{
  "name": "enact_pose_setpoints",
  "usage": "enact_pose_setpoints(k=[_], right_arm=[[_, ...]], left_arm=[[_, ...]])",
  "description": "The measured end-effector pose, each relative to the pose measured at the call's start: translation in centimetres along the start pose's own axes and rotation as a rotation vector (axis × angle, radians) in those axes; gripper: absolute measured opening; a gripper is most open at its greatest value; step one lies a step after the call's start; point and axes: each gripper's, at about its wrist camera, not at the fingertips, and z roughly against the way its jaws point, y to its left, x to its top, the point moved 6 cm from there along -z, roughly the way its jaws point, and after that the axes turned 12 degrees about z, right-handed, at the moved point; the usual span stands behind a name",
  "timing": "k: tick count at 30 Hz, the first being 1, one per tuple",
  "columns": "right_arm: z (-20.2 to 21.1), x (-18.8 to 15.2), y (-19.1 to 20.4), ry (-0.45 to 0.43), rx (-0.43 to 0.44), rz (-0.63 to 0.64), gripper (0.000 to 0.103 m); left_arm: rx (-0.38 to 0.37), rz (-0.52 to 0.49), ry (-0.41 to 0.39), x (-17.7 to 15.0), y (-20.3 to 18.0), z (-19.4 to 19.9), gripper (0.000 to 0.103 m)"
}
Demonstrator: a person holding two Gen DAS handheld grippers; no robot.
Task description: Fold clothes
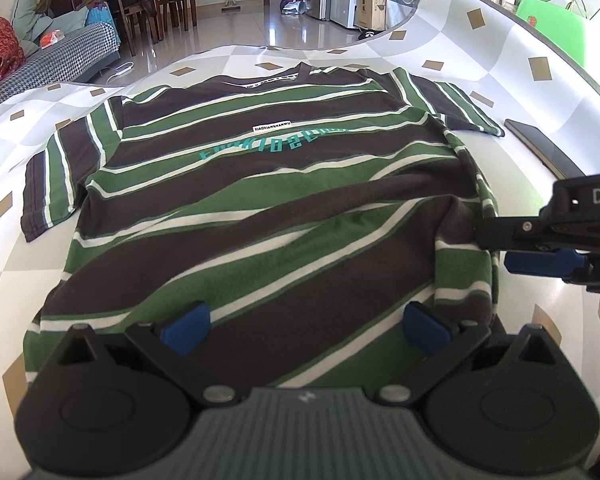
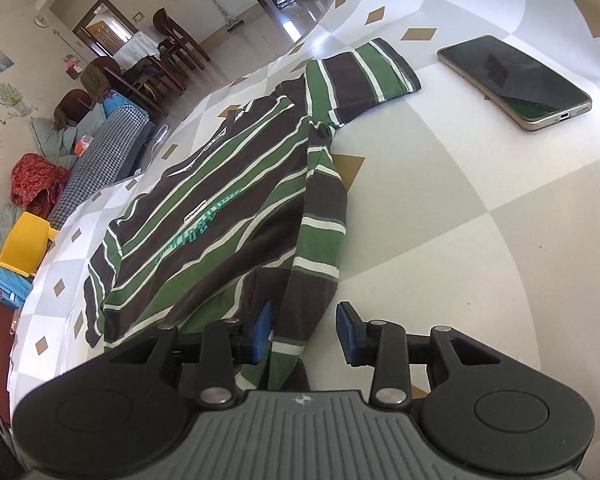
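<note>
Striped T-shirt (image 1: 260,208) lies flat mid-table (image 1: 540,92); its hem is hidden beneath the left gripper (image 1: 306,330), jaws spread wide over the cloth. Right gripper (image 2: 304,332), jaws parted, straddles the raised side fold. Phone (image 2: 516,80) nearer the far edge.

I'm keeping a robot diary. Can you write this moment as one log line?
task: fold clothes | shirt: flat on table, hem lifted | left gripper: open over hem | right gripper: open around side edge | phone: beside sleeve
</note>
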Motion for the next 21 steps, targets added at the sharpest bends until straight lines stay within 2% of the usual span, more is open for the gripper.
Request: enact_pose_setpoints(k=[2, 5, 8, 16, 21], right_arm=[[-0.2, 0.1, -0.2, -0.019, -0.002, -0.019, 0.033], [-0.2, 0.2, -0.6, -0.033, -0.020, -0.041, 0.018], [-0.1, 0.3, -0.9, -0.047, -0.032, -0.046, 0.010], [1.2, 1.7, -1.6, -0.122, -0.111, -0.004, 0.007], [2.2, 3.5, -2.3, -0.186, -0.218, 0.084, 0.007]], left_arm=[[-0.002, -0.002, -0.001, 0.0, 0.0, 0.0, 0.103], [-0.005, -0.004, -0.001, 0.0, 0.0, 0.1, 0.103], [-0.006, -0.003, -0.003, 0.0, 0.1, 0.1, 0.103], [-0.011, 0.051, 0.002, 0.2, 1.2, 0.5, 0.103], [-0.003, 0.072, 0.004, 0.1, 1.8, 0.8, 0.103]])
